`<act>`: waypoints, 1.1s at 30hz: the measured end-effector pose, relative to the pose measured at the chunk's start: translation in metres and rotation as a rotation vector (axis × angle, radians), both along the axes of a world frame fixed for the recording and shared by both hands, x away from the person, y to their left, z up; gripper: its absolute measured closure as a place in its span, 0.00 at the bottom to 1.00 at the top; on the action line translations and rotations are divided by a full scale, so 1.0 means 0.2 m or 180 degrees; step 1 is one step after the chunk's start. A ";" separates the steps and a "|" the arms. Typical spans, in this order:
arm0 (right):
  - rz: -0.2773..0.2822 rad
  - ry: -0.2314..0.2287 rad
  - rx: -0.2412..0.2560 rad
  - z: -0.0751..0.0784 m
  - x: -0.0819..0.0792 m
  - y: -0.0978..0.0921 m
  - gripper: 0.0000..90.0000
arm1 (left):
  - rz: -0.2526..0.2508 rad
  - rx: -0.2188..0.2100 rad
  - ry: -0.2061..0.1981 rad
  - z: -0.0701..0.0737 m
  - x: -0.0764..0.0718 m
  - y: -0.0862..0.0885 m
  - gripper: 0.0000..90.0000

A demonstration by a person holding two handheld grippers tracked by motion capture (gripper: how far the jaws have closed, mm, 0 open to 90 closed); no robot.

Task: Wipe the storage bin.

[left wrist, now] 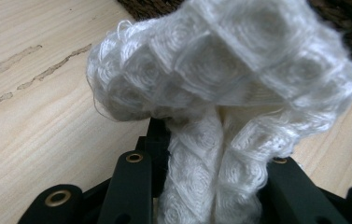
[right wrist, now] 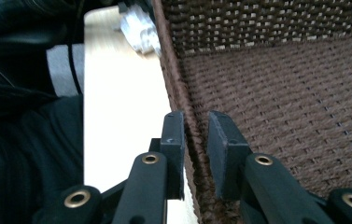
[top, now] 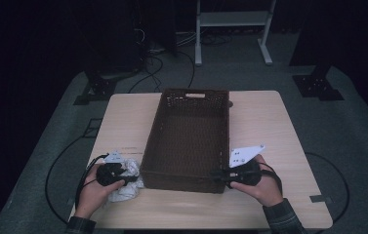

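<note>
My left claw (left wrist: 211, 186) is clamped on a white cloth (left wrist: 220, 79), the fabric pinched into a thick twisted rope between the two black jaws and then billowing out above them in a loose, rounded bunch. The cloth is soft and fuzzy, woven in a raised pattern of small squares with curled loops, and fine stray threads stand out along its edges. From the high view the cloth (top: 128, 180) lies crumpled on the wooden table (top: 269, 122), near the front left corner, just beside the brown woven basket (top: 187, 141), with my left claw (top: 123, 176) at it.

My right claw (right wrist: 196, 140) straddles the near rim of the basket (right wrist: 281, 84), one jaw outside the wall and one inside; a narrow gap shows between the rim and the inner jaw, so I cannot tell whether it is pinching. In the high view that claw (top: 220, 176) sits at the basket's front right corner
</note>
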State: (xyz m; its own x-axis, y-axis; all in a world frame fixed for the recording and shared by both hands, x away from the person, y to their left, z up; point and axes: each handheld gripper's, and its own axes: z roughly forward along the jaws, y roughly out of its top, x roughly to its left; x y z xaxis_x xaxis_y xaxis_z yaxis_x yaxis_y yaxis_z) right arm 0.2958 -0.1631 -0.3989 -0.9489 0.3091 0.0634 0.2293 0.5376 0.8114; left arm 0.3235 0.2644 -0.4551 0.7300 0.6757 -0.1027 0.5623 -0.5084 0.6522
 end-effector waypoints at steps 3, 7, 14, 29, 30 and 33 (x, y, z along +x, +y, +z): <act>-0.0006 -0.0005 -0.0042 -0.01 0.00 0.01 0.85 | 0.0002 -0.0007 0.0006 0.00 0.00 0.00 0.74; -0.0011 0.0011 -0.0076 -0.01 0.00 0.02 0.86 | -0.0001 -0.0007 0.0002 0.00 0.00 0.00 0.74; -0.0137 -0.0007 -0.0073 -0.02 0.01 0.02 0.86 | -0.0007 -0.0001 0.0001 0.00 0.00 0.00 0.75; -0.0513 -0.0058 -0.0067 -0.02 0.06 -0.07 0.87 | -0.0006 -0.0003 0.0005 0.00 0.00 0.00 0.75; -0.0513 -0.0058 -0.0067 -0.02 0.06 -0.07 0.87 | -0.0006 -0.0003 0.0005 0.00 0.00 0.00 0.75; -0.0438 -0.0038 -0.0063 -0.02 0.06 -0.05 0.89 | -0.0013 -0.0006 0.0010 0.00 0.00 -0.01 0.75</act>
